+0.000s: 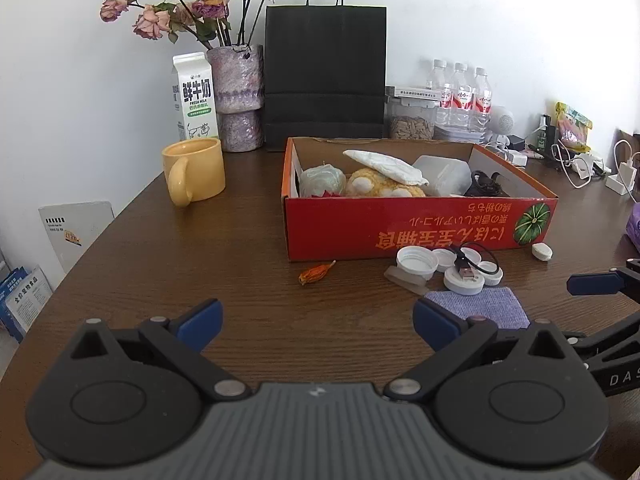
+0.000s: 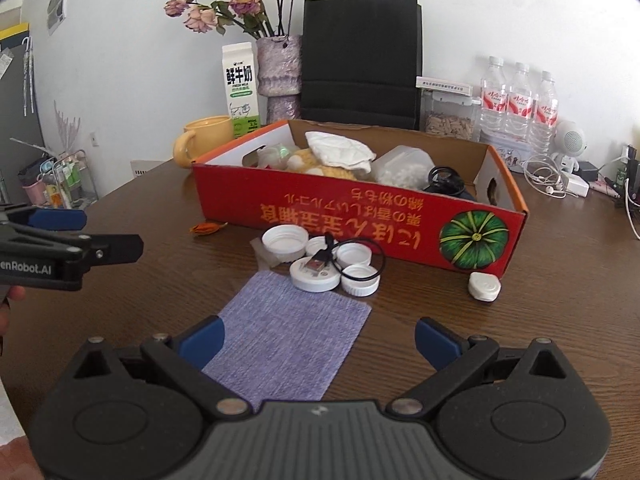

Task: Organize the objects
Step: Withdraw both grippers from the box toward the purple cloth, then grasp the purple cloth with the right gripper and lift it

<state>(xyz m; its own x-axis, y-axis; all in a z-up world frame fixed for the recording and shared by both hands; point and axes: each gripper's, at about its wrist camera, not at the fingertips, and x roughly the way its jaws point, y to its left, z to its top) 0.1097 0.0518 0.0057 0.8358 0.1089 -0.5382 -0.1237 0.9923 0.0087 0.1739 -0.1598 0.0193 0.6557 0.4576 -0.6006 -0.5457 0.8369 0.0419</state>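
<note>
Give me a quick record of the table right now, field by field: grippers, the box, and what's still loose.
left gripper: open, empty
right gripper: open, over purple cloth
red box: open, part filled
loose by box: white caps, black USB cable, white pebble-like piece, orange dried bud
yellow mug: left of box

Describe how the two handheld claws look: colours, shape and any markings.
Both match: left claw and right claw have black linkage arms on round black pivot discs, silver rivets, blue finger pads and a ribbed grey body. Side lettering is cut off: "enRobot.AI" on the left, "DAS" on the right.
</note>
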